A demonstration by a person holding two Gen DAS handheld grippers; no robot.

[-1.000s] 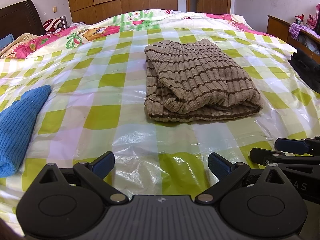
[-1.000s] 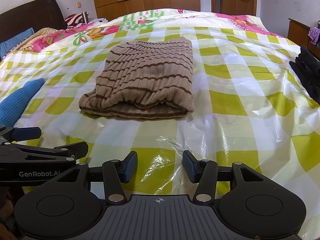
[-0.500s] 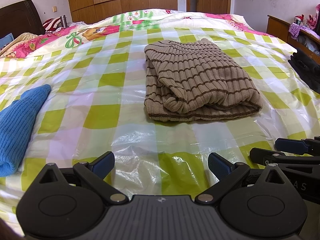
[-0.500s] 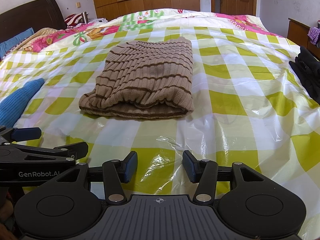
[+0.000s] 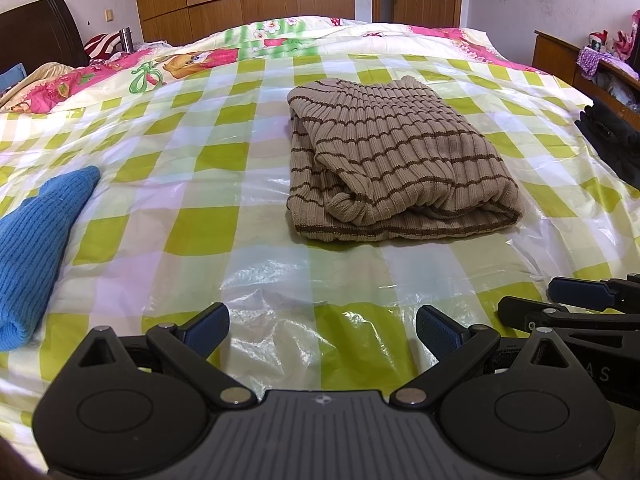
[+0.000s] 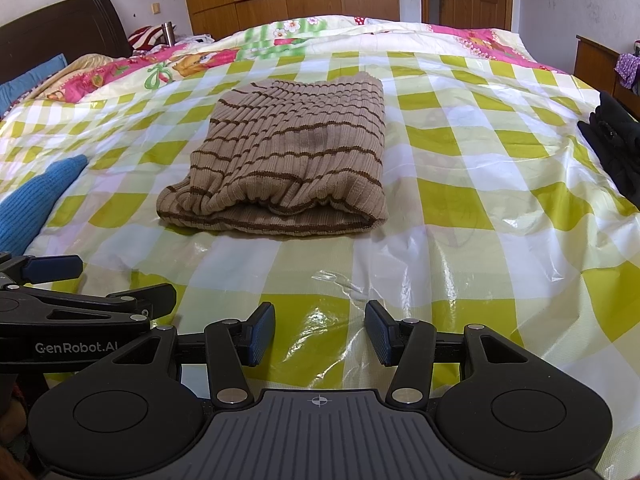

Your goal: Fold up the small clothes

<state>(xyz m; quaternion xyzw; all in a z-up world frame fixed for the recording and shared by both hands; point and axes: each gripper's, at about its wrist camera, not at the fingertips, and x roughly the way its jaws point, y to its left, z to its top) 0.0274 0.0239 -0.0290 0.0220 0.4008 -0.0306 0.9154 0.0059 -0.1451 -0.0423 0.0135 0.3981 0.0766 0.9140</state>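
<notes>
A tan knit sweater with brown stripes point(image 5: 396, 164) lies folded into a compact rectangle in the middle of the bed; it also shows in the right wrist view point(image 6: 288, 160). My left gripper point(image 5: 322, 330) is open and empty, low over the plastic sheet well short of the sweater. My right gripper point(image 6: 320, 332) is open and empty, beside the left one, also short of the sweater. Each gripper shows at the edge of the other's view: the right point(image 5: 576, 304), the left point(image 6: 80, 288).
A green-and-white checked plastic sheet point(image 5: 192, 224) covers the bed. A blue knit garment point(image 5: 32, 232) lies at the left edge. Dark clothes point(image 6: 616, 140) lie at the right edge. A headboard, pillows, wardrobe and door stand behind.
</notes>
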